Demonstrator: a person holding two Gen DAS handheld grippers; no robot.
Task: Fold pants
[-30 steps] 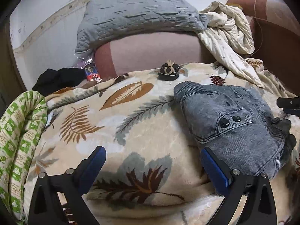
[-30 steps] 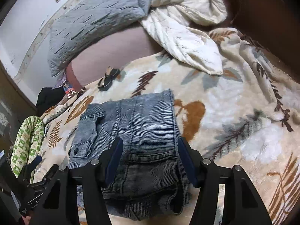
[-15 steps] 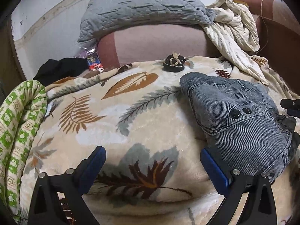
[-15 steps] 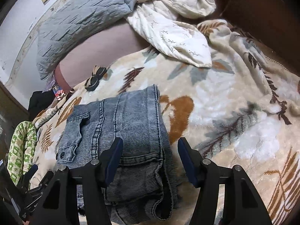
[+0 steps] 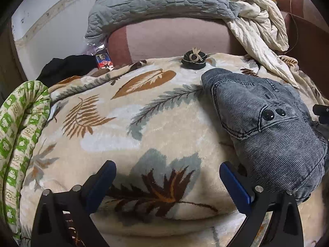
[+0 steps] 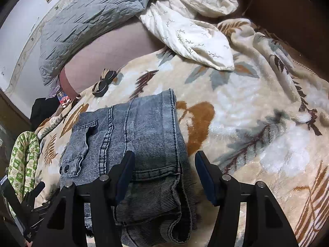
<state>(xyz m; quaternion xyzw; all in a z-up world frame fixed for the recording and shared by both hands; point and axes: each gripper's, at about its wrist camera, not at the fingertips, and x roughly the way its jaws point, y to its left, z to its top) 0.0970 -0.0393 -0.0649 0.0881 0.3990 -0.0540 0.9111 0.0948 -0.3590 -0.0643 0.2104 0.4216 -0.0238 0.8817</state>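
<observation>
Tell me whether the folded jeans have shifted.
No. The jeans still lie with their far corner beside the orange leaf of the blanket; only the camera moved.

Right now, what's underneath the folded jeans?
The folded jeans lie on the leaf-print blanket. Whatever sits beneath their middle is covered, so it cannot be seen.

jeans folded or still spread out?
Folded: the jeans lie as a compact stack on the blanket, layered edges showing at the near end.
</observation>
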